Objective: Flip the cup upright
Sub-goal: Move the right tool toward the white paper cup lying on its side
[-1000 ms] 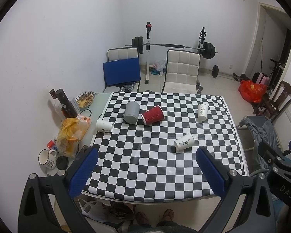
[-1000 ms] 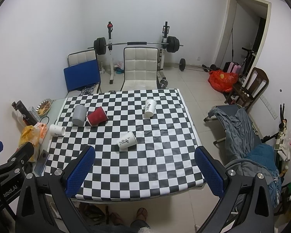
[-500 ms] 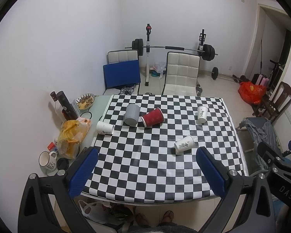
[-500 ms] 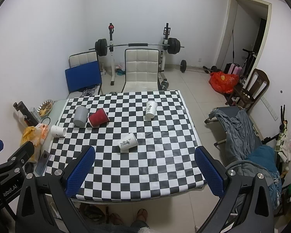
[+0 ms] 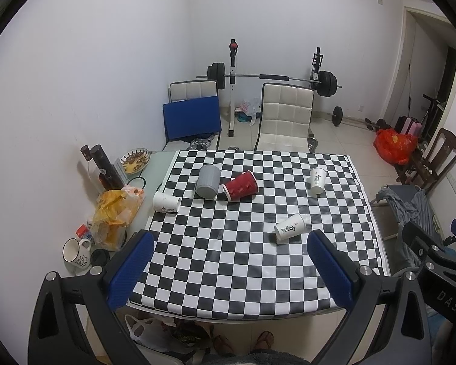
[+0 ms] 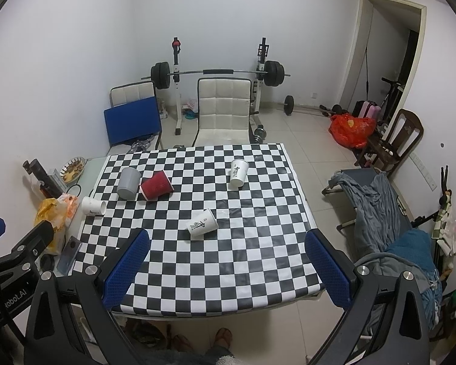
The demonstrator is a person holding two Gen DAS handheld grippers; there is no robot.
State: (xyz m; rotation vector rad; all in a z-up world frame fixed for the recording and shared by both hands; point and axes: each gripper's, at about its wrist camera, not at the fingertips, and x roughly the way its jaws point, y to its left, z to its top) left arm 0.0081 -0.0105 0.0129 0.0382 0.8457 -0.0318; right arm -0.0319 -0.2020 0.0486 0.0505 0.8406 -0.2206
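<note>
Nearest white cup [image 5: 290,230] lies on its side toward the front right of the worktop [image 5: 228,273], wide mouth pointing to the far right, nothing touching it. Three more lie tipped: red cup [image 5: 240,185] and grey cup [image 5: 208,181] touching each other at the far left, and a small white cup [image 5: 166,202] at the left edge of the checked cloth. Another white cup [image 5: 317,180] stands at the far right, narrow end down, so likely already fine. My left tool [image 5: 228,269] and right tool [image 6: 226,269] are both spread wide, holding nothing, hanging high above the near edge, well apart from every cup. Risks as I judge them: paper cups are light and round, so a nudge from one finger could roll the near one off the right side; squeezing hard could crush the wall; going for red could knock grey; the small white one could drop into the clutter [image 5: 115,213] beside it.
</note>
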